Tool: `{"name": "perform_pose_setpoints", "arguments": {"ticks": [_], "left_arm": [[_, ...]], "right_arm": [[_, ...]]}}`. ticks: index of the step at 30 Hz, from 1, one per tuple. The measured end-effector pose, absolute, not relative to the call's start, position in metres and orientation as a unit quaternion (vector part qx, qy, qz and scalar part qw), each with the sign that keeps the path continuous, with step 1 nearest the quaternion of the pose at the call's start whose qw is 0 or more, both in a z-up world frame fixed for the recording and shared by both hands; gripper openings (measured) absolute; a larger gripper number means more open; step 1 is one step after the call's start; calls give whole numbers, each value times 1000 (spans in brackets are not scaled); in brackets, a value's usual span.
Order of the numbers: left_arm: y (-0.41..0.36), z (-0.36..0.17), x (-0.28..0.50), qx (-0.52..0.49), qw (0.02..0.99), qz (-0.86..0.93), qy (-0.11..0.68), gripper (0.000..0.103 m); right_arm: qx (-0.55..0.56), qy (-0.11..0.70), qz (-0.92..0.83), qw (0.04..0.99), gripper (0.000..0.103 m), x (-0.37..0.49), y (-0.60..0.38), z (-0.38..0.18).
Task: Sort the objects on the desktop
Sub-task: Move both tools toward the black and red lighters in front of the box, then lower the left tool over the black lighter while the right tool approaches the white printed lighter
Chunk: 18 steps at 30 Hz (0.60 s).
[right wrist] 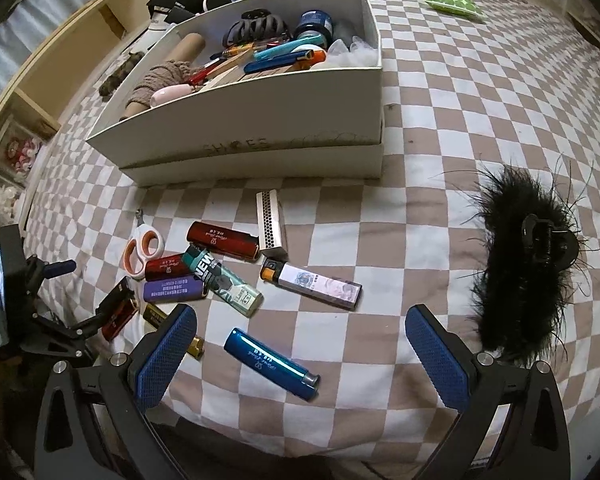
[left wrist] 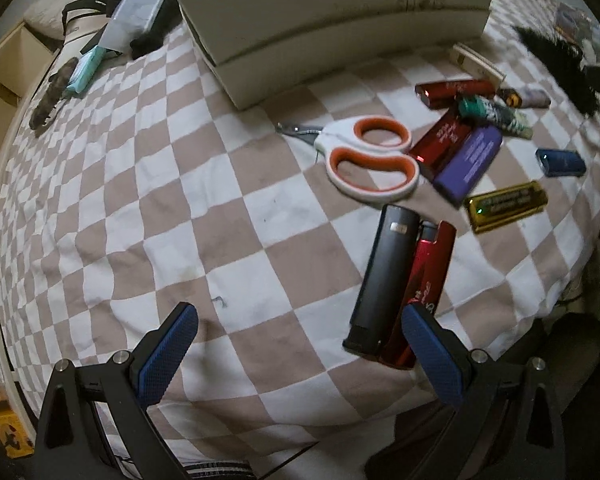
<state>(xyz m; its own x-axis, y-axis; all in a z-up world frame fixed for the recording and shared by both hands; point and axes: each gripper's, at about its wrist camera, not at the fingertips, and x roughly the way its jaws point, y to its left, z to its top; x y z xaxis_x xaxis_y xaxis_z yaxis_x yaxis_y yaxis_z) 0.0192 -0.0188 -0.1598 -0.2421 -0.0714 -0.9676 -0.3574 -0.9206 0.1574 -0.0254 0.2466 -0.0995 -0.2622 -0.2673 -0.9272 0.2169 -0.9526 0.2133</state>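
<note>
1. Left gripper (left wrist: 300, 344): fingers wide, holding nothing; black lighter (left wrist: 382, 276) just beside the right pad.
2. Right gripper (right wrist: 300, 346): fingers wide; blue lighter (right wrist: 272, 364) between them, near the bed's front edge.
3. Shoe box (right wrist: 260, 128): behind the lighters, filled.

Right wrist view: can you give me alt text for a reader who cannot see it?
Open right tongs hover over a blue lighter on a checkered cloth. More lighters, scissors and a matchbox lie beyond, before a white shoebox full of small items; a black feathery hair clip lies to the right.
</note>
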Motion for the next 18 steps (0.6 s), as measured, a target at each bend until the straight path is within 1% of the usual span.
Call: {"name": "perform_pose_setpoints", "arguments": {"ticks": [6, 13, 18], "left_arm": [[-24, -165, 15, -620, 83, 759, 181, 103], [-29, -171, 12, -613, 50, 755, 228, 103], [-41, -166, 6, -604, 24, 765, 224, 103]], "right_arm": [[589, -21, -794, 150, 103, -24, 242, -100], [590, -21, -793, 148, 103, -23, 241, -101], [592, -18, -792, 149, 103, -24, 240, -103]]}}
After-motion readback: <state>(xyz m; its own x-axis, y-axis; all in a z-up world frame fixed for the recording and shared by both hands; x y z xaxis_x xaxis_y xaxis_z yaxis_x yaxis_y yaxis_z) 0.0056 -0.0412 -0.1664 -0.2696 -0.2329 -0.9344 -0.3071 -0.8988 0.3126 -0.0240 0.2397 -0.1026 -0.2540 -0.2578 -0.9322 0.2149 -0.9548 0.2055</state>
